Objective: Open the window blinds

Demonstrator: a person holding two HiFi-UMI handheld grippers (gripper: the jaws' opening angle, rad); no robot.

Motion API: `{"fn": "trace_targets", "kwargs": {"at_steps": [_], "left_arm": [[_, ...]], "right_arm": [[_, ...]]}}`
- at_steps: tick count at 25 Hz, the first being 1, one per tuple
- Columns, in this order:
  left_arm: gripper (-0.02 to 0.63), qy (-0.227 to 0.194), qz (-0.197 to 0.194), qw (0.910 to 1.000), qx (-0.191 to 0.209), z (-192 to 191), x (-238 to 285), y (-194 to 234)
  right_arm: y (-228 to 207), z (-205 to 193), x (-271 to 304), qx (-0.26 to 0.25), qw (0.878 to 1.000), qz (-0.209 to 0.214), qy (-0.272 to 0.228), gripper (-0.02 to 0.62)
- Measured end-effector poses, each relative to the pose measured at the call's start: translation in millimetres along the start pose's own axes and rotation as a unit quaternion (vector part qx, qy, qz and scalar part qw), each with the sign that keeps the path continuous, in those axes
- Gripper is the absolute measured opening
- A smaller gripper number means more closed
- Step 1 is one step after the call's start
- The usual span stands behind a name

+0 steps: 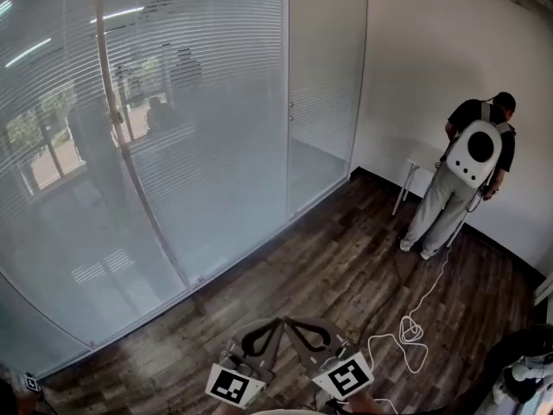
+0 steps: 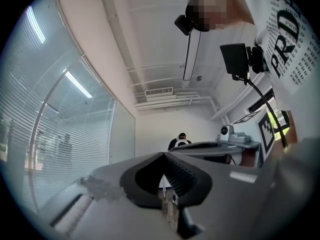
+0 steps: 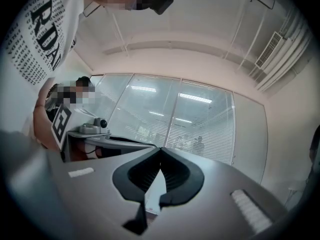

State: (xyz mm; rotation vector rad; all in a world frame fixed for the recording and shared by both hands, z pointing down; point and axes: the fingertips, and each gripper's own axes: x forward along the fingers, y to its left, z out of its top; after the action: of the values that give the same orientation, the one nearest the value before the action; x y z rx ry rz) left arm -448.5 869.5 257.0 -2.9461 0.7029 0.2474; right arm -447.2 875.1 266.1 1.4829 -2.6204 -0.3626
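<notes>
The left hand-held gripper (image 1: 275, 325) and right hand-held gripper (image 1: 291, 325) are both clenched on nothing, side by side above the floor (image 1: 346, 266), well apart from the blinds (image 1: 199, 102).

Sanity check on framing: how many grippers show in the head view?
2. The left gripper is at bottom centre, and the right gripper is just to its right, tips close together. Neither is hidden.
</notes>
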Motion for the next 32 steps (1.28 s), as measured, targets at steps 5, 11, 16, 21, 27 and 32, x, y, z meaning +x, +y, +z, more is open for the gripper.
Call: {"fn": "trace_targets", "kwargs": {"at_steps": [5, 11, 16, 21, 27, 32], "left_arm": [[-0.008, 0.009, -0.006, 0.9999, 0.005, -9.6, 12.6, 0.3], [-0.008, 0.002, 0.0, 1.0, 0.006, -8.4, 26.0, 18.0], [-0.008, -0.008, 0.008, 0.9998, -0.015, -16.0, 43.9, 45.8], [-0.008, -0.017, 0.001, 0.9998, -0.008, -23.0, 80.0, 82.9], [-0.008, -0.028, -0.004, 0.9995, -0.012, -31.8, 130.8, 140.5], [-0.008, -0.034, -0.01, 0.9992, -0.018, -51.1, 172.7, 196.8]], "right_arm": [[-12.0, -4.4, 0.4, 0.016, 1.0, -0.008, -0.021, 0.008], [-25.8, -6.6, 16.2, 0.015, 1.0, -0.003, -0.025, 0.008], [-45.7, -14.2, 42.4, 0.006, 1.0, 0.004, -0.021, 0.008], [-83.9, -26.2, 77.0, -0.004, 1.0, -0.001, -0.011, 0.008], [-138.2, -38.2, 130.6, -0.014, 1.0, -0.002, -0.005, 0.008], [-183.3, -56.6, 184.6, -0.006, 1.0, -0.005, -0.019, 0.008]]}}
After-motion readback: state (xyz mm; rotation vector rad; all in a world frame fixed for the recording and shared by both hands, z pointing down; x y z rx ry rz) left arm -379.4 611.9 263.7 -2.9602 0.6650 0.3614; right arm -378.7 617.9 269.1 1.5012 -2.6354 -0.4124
